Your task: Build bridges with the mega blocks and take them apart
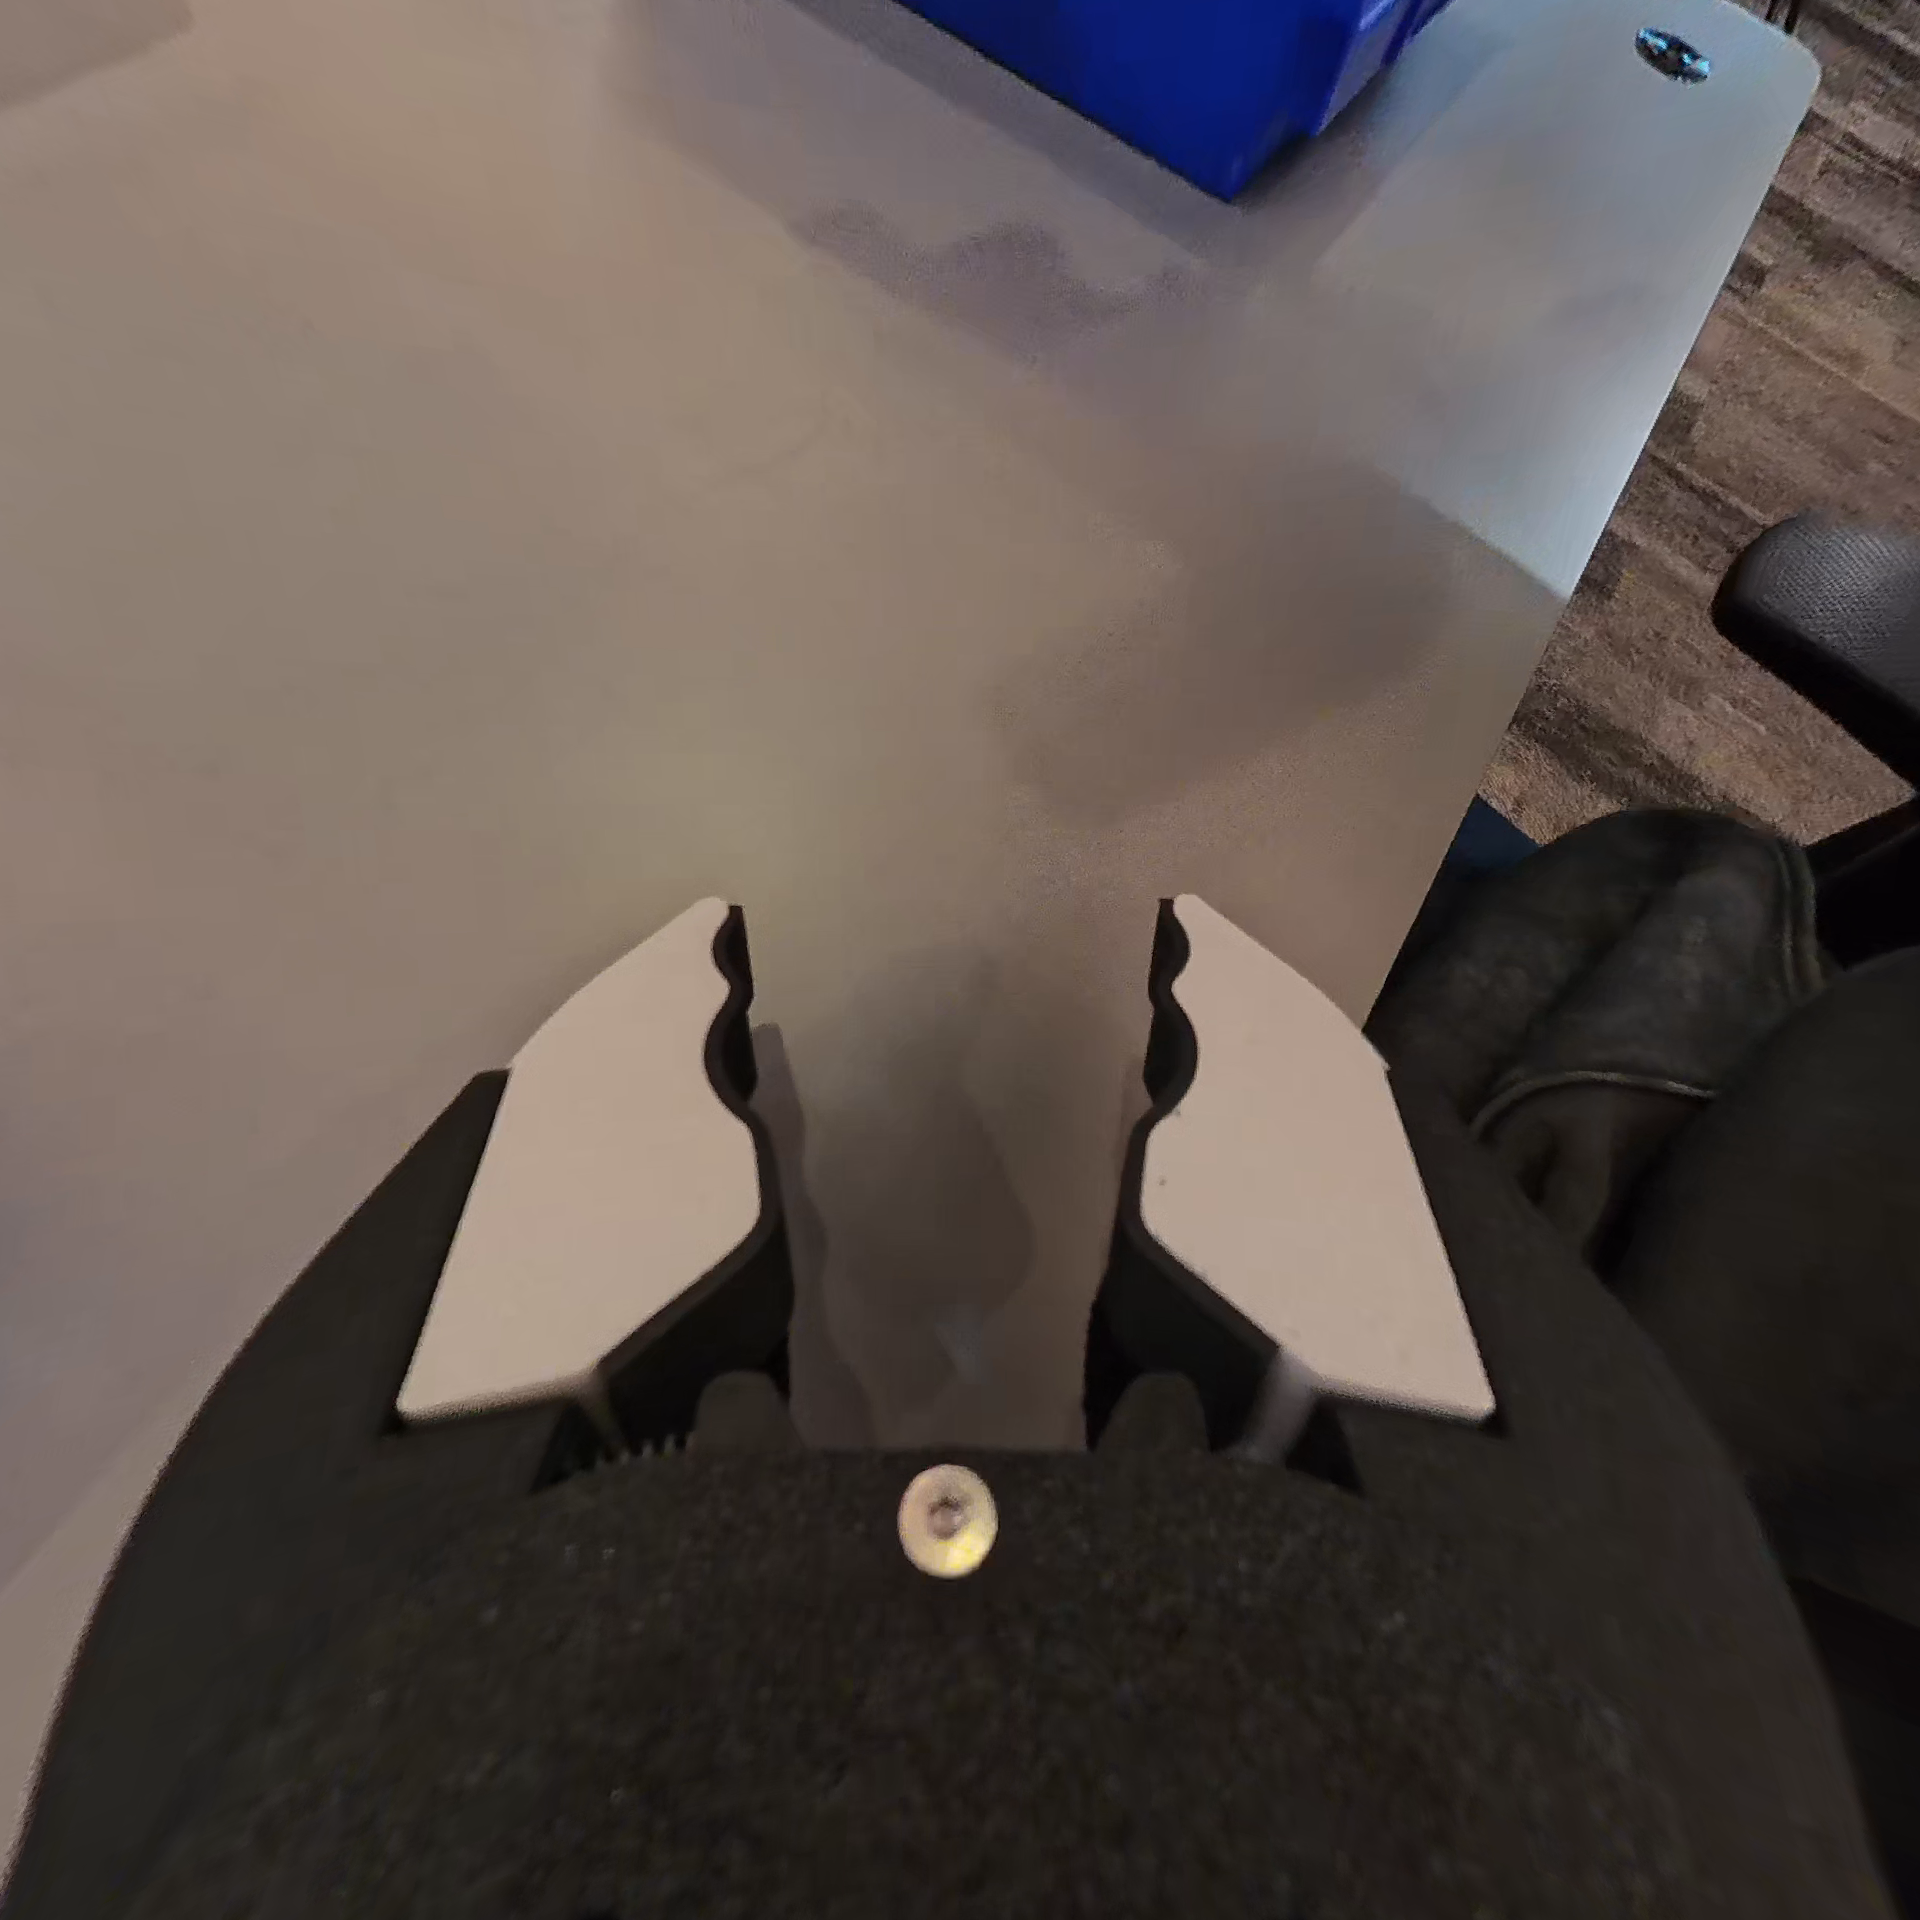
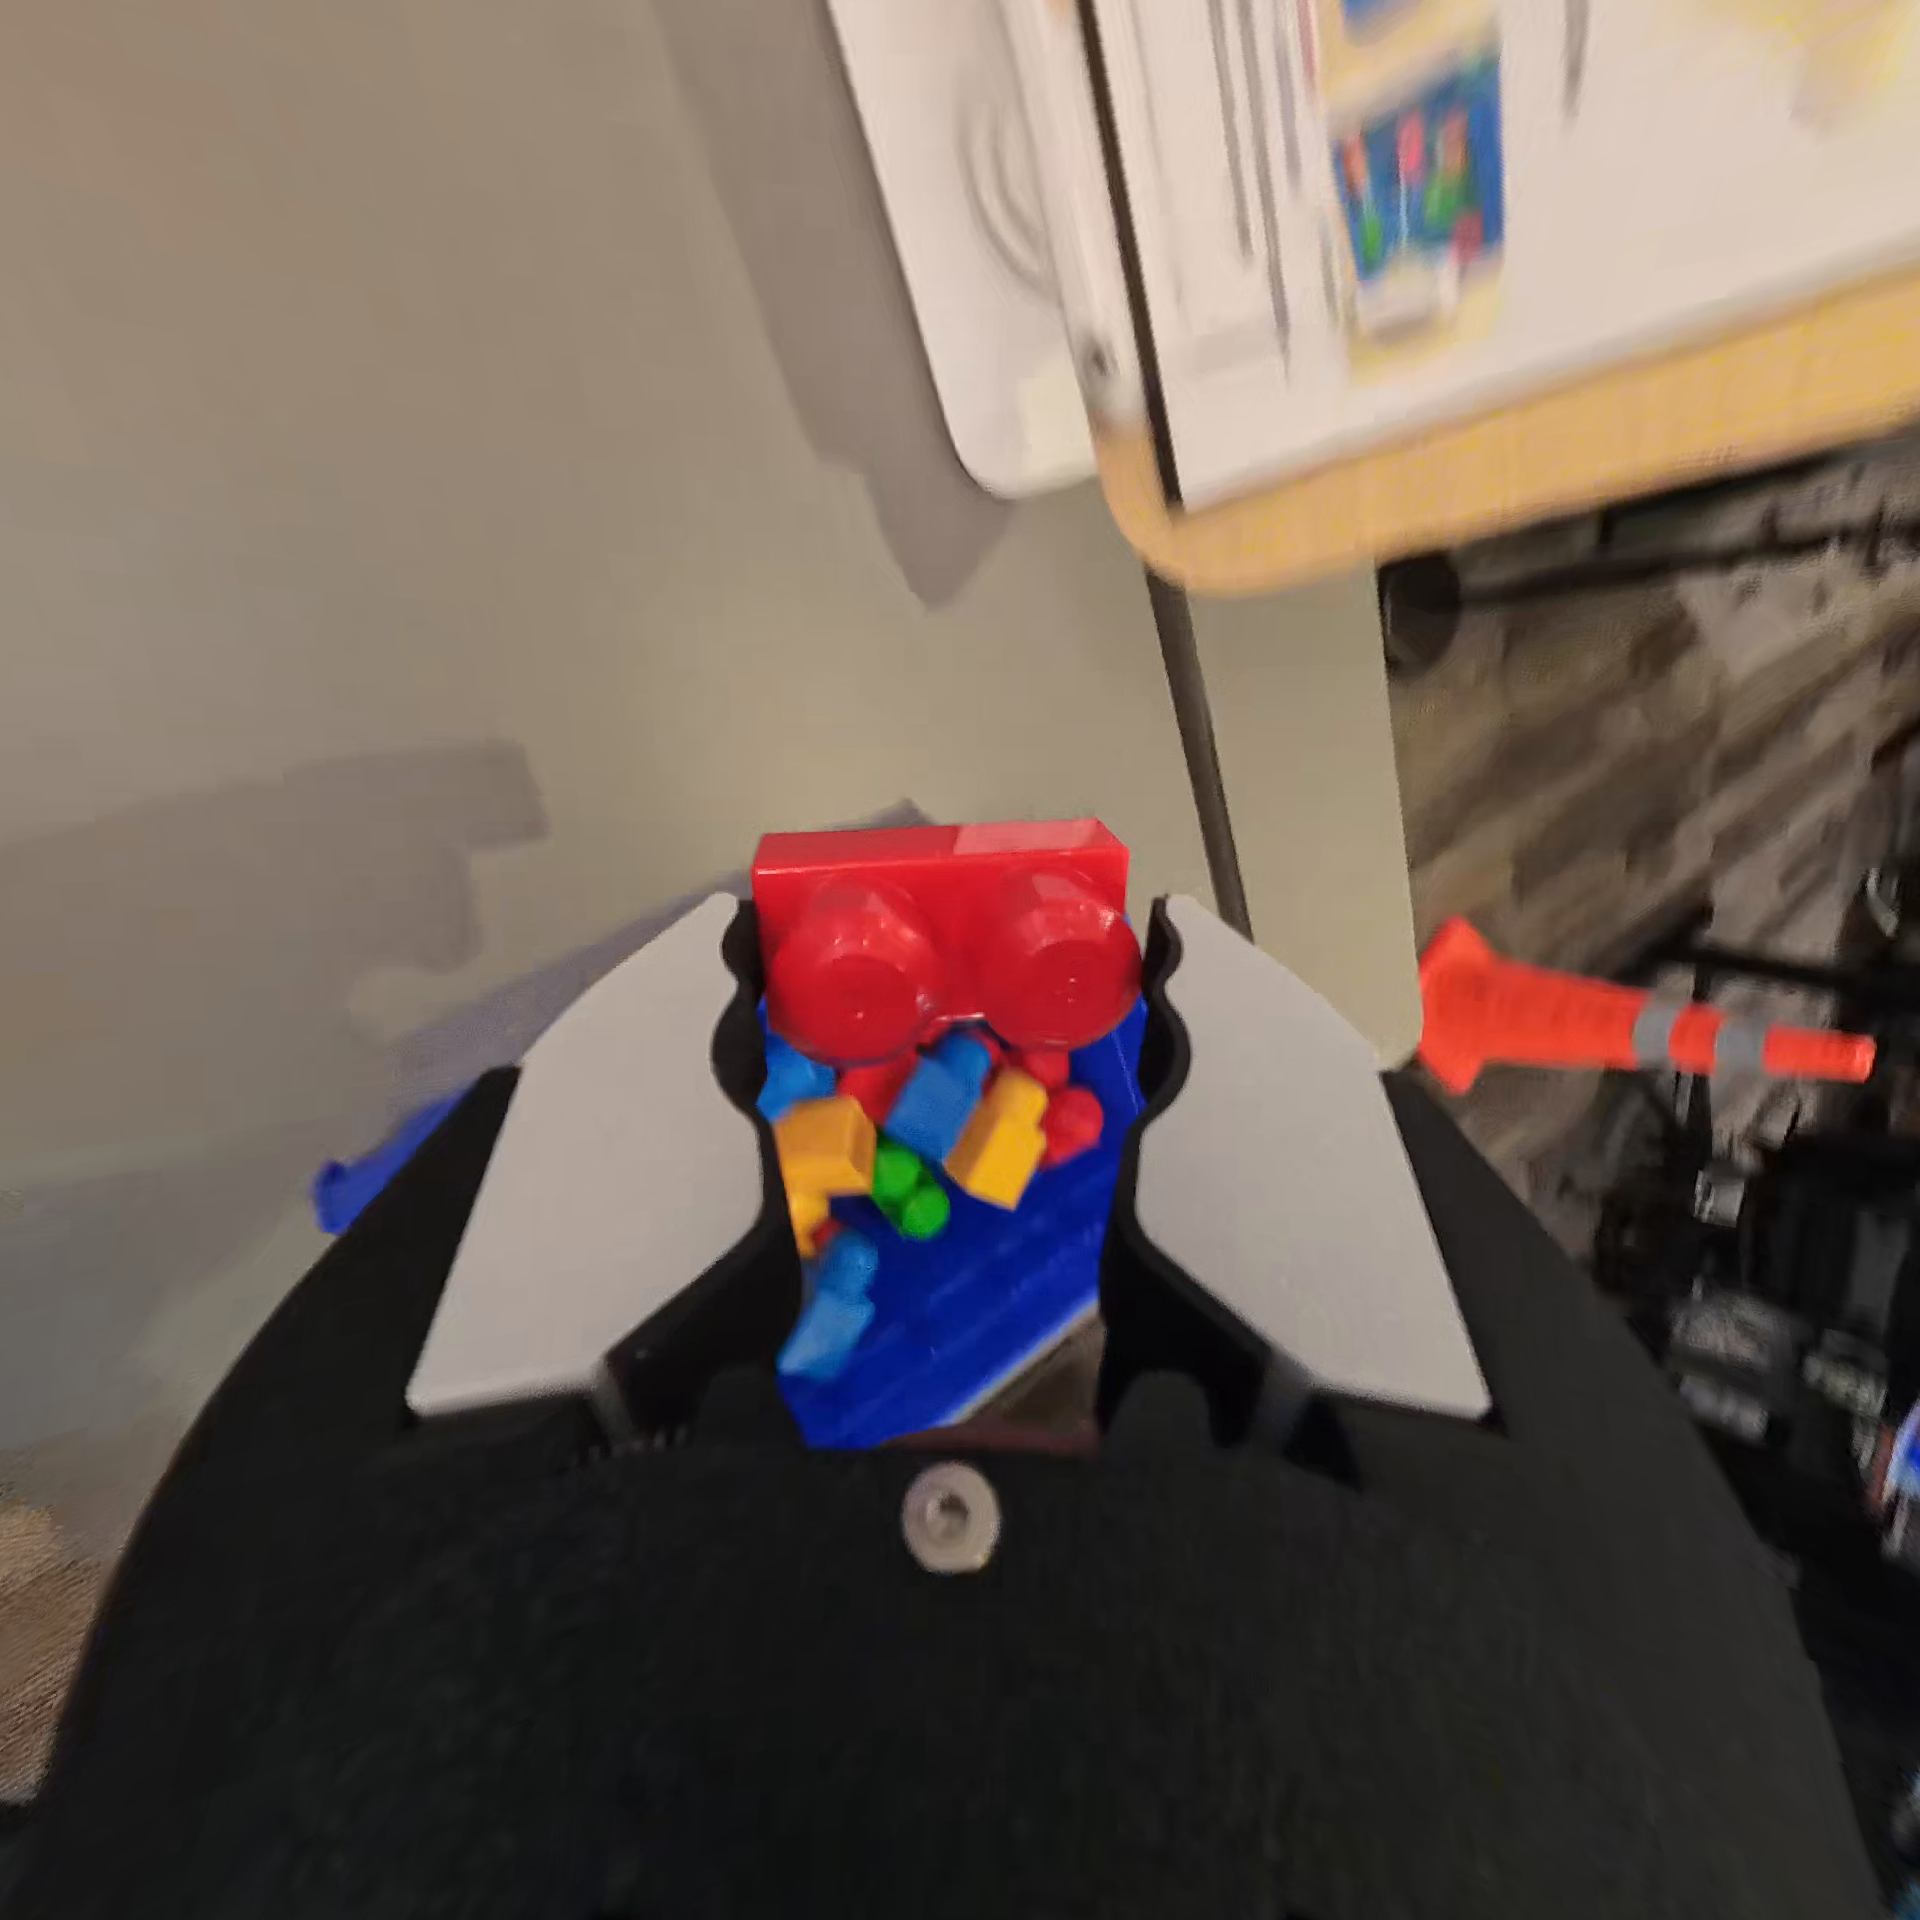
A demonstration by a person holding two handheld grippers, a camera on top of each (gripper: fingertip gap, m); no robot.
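Note:
My right gripper (image 2: 940, 914) is shut on a red two-stud block (image 2: 940, 935), studs facing the camera, held above a blue bin (image 2: 966, 1320). The bin holds several loose blocks in blue, yellow, orange, green and red (image 2: 925, 1132). My left gripper (image 1: 948, 914) is open and empty above the bare grey table (image 1: 520, 571). A corner of the blue bin (image 1: 1195, 73) shows at the top of the left wrist view.
The table's right edge (image 1: 1621, 499) runs diagonally, with carpet floor beyond. A black chair and dark cloth (image 1: 1621, 987) sit by that edge. In the right wrist view a white box (image 2: 1351, 208) lies on a wooden tabletop, and an orange cone-like object (image 2: 1621, 1029) lies on the floor. Left tips to right tips: about 35 cm.

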